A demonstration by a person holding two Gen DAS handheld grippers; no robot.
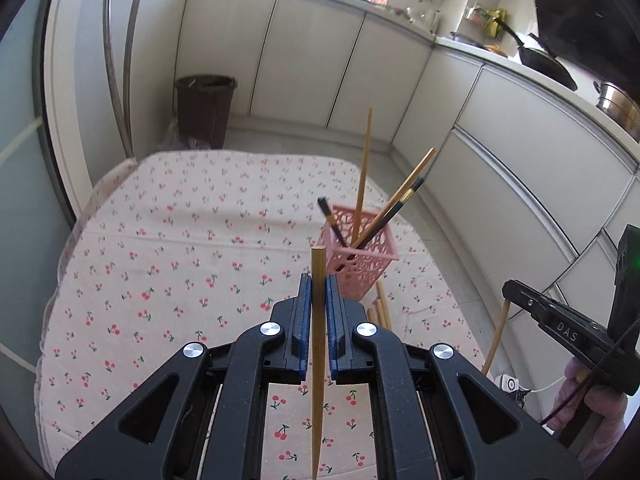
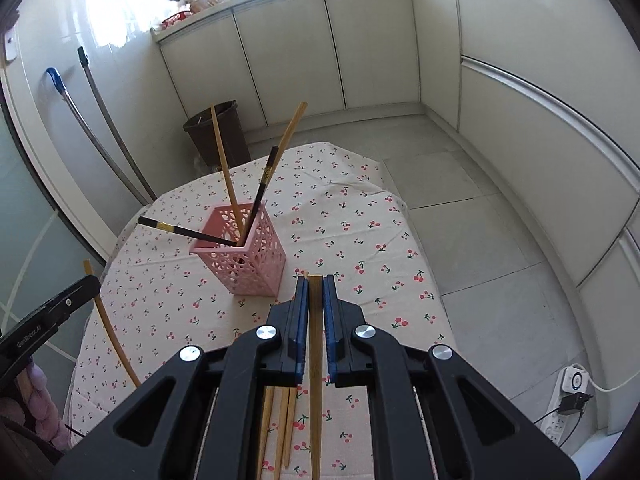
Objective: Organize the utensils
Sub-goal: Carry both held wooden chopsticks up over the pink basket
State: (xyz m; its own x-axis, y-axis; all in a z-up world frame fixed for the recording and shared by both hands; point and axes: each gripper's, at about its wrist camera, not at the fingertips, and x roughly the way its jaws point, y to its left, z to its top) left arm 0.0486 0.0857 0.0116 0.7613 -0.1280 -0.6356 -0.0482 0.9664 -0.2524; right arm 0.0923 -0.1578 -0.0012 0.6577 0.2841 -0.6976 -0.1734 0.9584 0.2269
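- Your left tool [image 1: 319, 290] is pinching a bamboo chopstick [image 1: 318, 360] above the cherry-print surface [image 1: 160, 280].
- Your right tool [image 2: 316, 292] is pinching another chopstick [image 2: 316, 360].
- The pink basket [image 2: 244, 256] is holding four chopsticks; spare ones [image 2: 280, 428] are lying beside it.

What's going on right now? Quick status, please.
Left gripper shut on a chopstick. Right gripper shut on another chopstick. Pink basket ahead holds four. Path looks open.
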